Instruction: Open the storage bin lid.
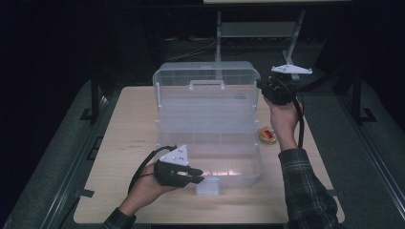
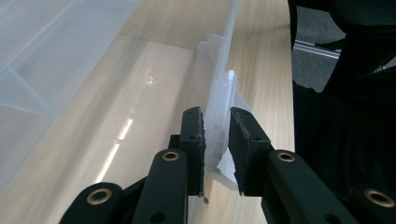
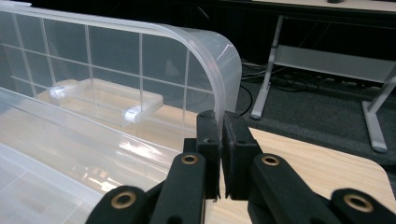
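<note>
Clear plastic is what both of my tongs are gripping: a see-through storage box [image 1: 208, 143] standing open on the wooden table [image 1: 124, 124], its lid [image 1: 206, 86] raised upright at the far side.

My left gripper [image 1: 190, 175] lies low at the near front wall of the box, the forearm coming in from the bottom edge and the hand wrapped under the black body, jaws pointing level toward the right. In the left gripper view the jaws stand narrow and their pads [image 2: 195, 135] sit on either side of the box's front latch flap [image 2: 219, 116], one pad inside the wall and one outside; I read that as a hold on the latch.

My right gripper [image 1: 265, 89] is raised higher and reached far forward, the checked sleeve [image 1: 305, 186] stretched along the right side of the box, wrist bent so the jaws point left at the lid's right edge. In the right gripper view the jaws are pinched nearly together on the rounded corner of the lid [image 3: 219, 70], the thin rim caught between the pads.

Just to the near side of my right hand, beside the box, a small round yellow and red thing [image 1: 268, 135] rests on the table.
</note>
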The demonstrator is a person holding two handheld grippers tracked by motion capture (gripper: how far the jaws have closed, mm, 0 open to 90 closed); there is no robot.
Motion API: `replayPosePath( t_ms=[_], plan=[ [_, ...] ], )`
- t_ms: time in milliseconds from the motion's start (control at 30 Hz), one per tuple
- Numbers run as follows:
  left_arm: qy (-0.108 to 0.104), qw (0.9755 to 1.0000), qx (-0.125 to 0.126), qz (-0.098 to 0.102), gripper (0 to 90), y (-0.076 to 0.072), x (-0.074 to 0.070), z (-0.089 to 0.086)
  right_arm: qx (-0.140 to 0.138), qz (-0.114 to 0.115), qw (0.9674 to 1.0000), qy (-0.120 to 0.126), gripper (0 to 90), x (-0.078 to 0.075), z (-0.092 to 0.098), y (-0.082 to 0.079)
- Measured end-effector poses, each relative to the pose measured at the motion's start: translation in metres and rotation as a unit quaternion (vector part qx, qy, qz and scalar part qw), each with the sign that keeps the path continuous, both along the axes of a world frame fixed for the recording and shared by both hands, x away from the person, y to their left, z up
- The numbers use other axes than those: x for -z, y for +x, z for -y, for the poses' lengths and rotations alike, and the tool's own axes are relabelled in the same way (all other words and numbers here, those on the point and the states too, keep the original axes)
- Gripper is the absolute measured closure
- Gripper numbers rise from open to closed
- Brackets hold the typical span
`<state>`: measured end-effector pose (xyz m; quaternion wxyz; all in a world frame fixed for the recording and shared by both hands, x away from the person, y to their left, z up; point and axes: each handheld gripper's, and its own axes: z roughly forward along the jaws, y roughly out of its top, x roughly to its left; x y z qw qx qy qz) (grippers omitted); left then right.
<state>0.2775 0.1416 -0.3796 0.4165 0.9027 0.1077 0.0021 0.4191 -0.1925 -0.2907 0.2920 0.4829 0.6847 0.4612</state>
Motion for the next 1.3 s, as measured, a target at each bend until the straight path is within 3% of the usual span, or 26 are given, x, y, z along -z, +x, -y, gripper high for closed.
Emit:
replayPosePath(
  t_ms=[900, 1167, 1300],
  plan=[
    [-0.003, 1.0000, 0.002, 0.000, 75.9, 0.001, 0.000, -0.001, 0.007, -0.029, 0.9991, 0.031, 86.5, 0.011, 0.001, 0.033],
    [-0.001, 1.0000, 0.002, 0.000, 75.9, 0.001, 0.000, -0.001, 0.002, -0.048, 0.9983, 0.031, 86.0, 0.010, 0.001, 0.041],
    [-0.004, 1.0000, 0.001, -0.002, 75.9, 0.000, 0.001, 0.000, 0.013, -0.046, 0.9984, 0.030, 85.6, 0.016, 0.000, 0.046]
  ],
)
